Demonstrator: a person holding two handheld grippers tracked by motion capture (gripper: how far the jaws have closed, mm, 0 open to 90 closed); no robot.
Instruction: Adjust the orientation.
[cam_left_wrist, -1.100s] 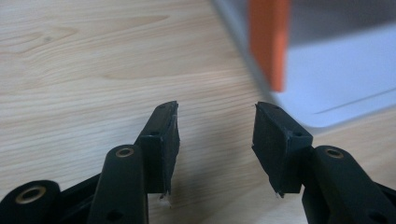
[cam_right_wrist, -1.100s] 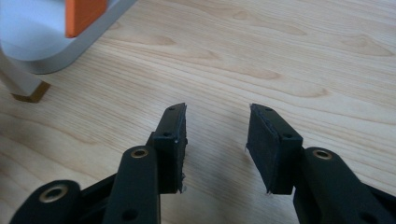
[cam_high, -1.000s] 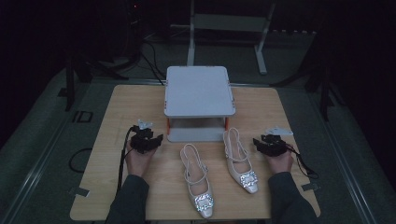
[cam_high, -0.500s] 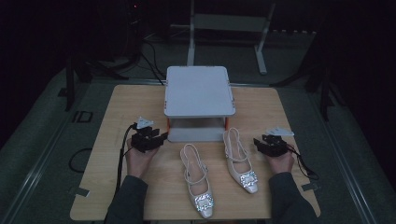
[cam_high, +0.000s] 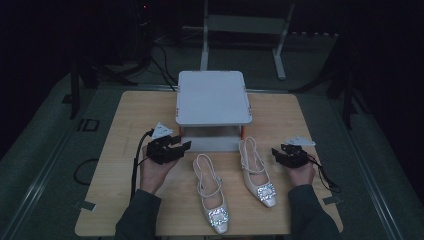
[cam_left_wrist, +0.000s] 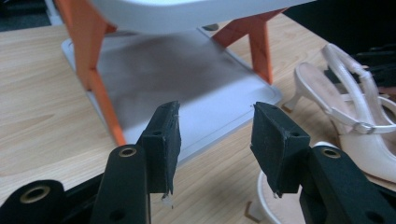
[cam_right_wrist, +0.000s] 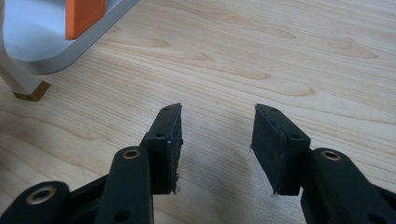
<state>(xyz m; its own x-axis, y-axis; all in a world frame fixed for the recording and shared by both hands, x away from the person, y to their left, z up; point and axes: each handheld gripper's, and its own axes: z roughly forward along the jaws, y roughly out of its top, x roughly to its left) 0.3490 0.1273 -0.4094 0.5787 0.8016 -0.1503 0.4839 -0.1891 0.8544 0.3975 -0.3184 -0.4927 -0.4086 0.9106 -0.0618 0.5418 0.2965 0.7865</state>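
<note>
Both grippers, left (cam_high: 186, 145) and right (cam_high: 274, 151), are holding jaws wide (nothing gripped), flanking two shoes (cam_high: 234, 182) on the worktop (cam_high: 125, 130).

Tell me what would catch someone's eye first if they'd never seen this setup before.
Probably the pair of pale slingback heels with sparkly buckles, lying side by side on the wooden table at the person's edge. Just behind them stands a white two-tier stand on orange legs. The left gripper and right gripper, both open, flank the shoes.
</note>
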